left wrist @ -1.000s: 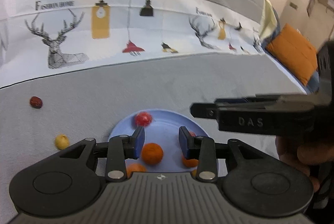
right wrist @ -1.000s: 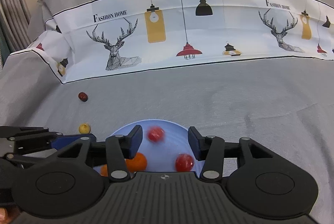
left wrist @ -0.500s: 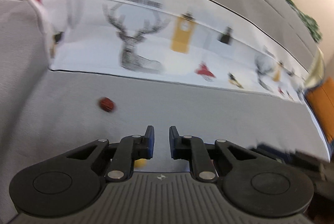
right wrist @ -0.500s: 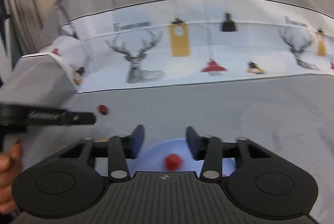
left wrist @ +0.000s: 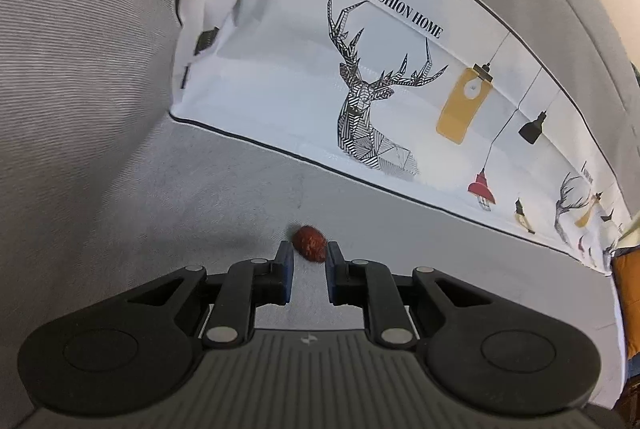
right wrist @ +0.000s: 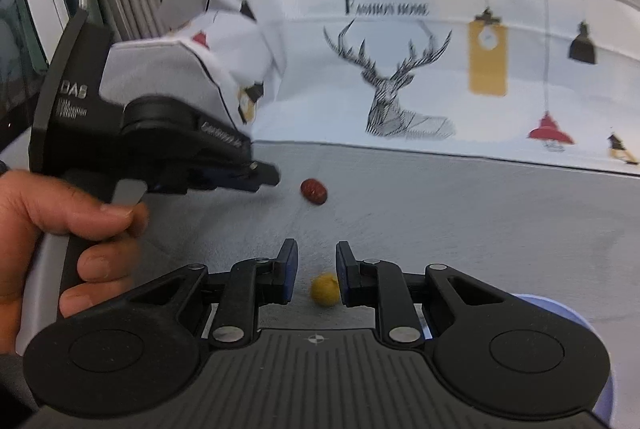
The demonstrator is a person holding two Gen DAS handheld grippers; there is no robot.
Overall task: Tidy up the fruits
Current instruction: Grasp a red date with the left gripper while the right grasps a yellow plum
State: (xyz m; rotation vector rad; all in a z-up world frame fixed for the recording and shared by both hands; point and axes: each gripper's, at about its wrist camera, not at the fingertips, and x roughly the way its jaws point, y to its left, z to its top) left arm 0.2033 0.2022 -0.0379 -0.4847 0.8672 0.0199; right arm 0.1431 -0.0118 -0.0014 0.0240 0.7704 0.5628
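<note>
A small dark red fruit [left wrist: 309,237] lies on the grey sofa seat, just past the tips of my left gripper [left wrist: 307,252], which is open and empty. It also shows in the right wrist view [right wrist: 314,190], with the left gripper [right wrist: 264,179] to its left. A small yellow fruit [right wrist: 325,290] lies between the fingers of my open right gripper [right wrist: 316,261], untouched. The blue plate [right wrist: 560,313] shows only as a rim at lower right, behind the right gripper's body.
The sofa backrest with a deer-print cover [left wrist: 372,117] rises behind the fruits. A grey armrest [left wrist: 80,49] stands to the left. An orange cushion [left wrist: 628,293] lies at the far right edge.
Both grippers swung left away from the plate. The left one closed in on the dark red fruit and its jaws widened. The right one came over the yellow fruit.
</note>
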